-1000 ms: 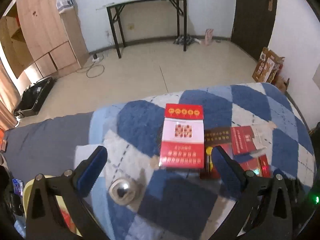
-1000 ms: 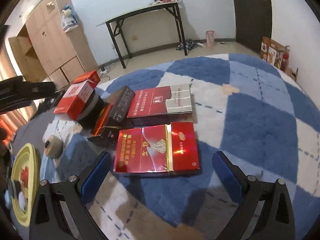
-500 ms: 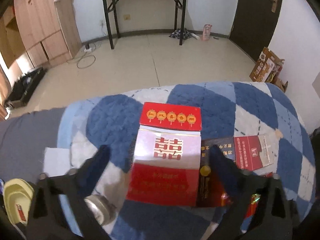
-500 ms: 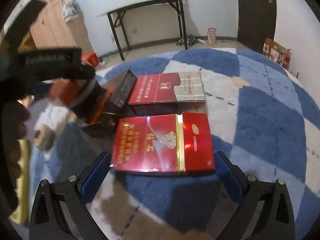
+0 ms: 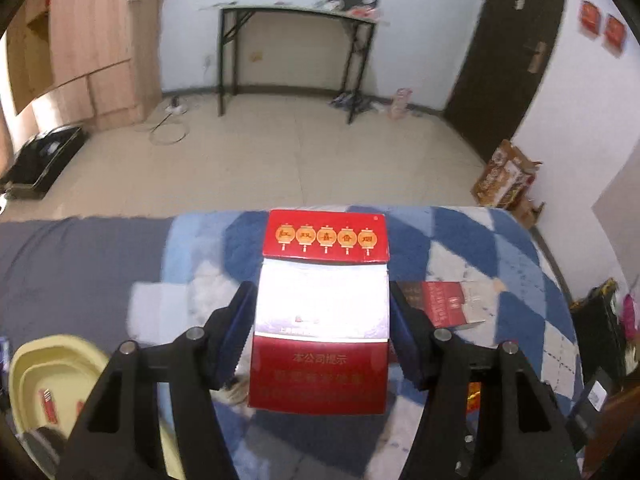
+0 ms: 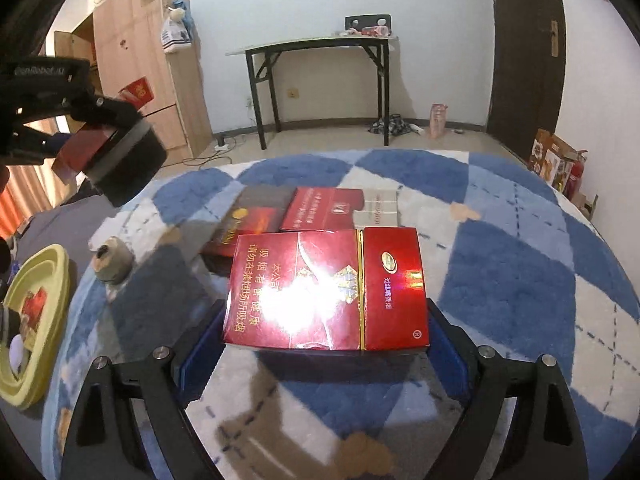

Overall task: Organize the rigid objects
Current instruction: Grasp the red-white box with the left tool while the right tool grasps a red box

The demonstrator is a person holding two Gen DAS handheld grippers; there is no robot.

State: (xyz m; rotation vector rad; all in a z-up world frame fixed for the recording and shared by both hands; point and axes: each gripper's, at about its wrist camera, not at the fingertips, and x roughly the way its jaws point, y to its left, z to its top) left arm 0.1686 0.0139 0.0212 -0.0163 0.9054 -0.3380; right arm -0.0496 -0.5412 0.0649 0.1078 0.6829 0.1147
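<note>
My left gripper (image 5: 320,288) has a red and white pack with gold lanterns (image 5: 326,236) between its closing jaws, pads against both long sides. In the right wrist view that pack (image 6: 138,90) is at the upper left, over a dark round thing (image 6: 124,164). My right gripper (image 6: 326,308) straddles a glossy red pack (image 6: 396,288) lying on the blue checked blanket (image 6: 520,260). Its jaws are closing and the pack's edges hide the fingertips, so no contact shows.
Behind the glossy pack lie a dark pack with a gold spot (image 6: 248,220) and a red and silver pack (image 6: 332,208). A small grey roll (image 6: 110,260) sits to the left. A yellow basin (image 6: 36,320) holding something red stands off the blanket's left edge.
My left gripper moved forward onto the lantern pack and its jaws narrowed to its sides. My right gripper advanced until the glossy red pack lay between its fingers, and its jaws narrowed.
</note>
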